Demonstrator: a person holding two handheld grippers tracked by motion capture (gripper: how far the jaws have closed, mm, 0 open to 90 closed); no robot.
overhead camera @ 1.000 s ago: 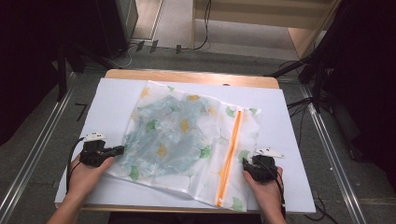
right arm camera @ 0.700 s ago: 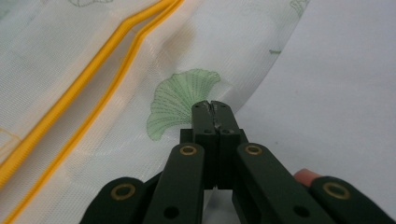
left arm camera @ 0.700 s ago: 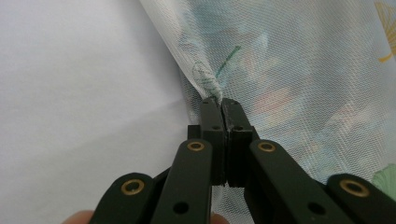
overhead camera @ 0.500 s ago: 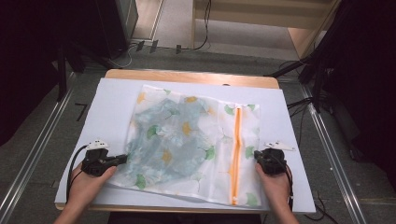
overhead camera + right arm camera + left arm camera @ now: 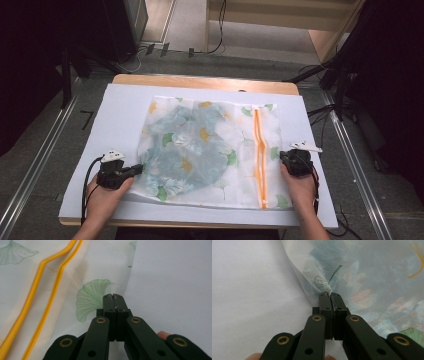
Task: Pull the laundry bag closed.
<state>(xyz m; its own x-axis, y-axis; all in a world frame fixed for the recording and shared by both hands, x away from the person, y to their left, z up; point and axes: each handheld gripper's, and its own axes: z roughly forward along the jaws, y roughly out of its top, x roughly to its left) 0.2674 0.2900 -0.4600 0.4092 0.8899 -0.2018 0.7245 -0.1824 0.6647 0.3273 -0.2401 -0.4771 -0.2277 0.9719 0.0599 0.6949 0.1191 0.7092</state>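
A white mesh bag [image 5: 215, 150] printed with green and yellow leaves lies flat on the white sheet [image 5: 120, 115]. A bluish patterned cloth [image 5: 185, 145] shows through its left part. An orange zipper [image 5: 258, 150] runs down its right part. My left gripper [image 5: 137, 169] is shut on the bag's lower left edge, and the mesh [image 5: 324, 282] bunches at the jaw tips [image 5: 330, 293]. My right gripper [image 5: 283, 157] is shut on the bag's right edge, over a green leaf print [image 5: 90, 300] beside the zipper [image 5: 47, 290].
The white sheet covers a wooden table whose far edge [image 5: 200, 82] shows bare. Bare sheet lies to the left [image 5: 249, 290] and right [image 5: 175, 277] of the bag. Metal rails [image 5: 35, 165] and cables [image 5: 320, 110] lie on the floor around the table.
Both grippers have moved apart and drawn the bag out. It has turned from a slant to lie square and flatter. The left gripper has come nearer to me.
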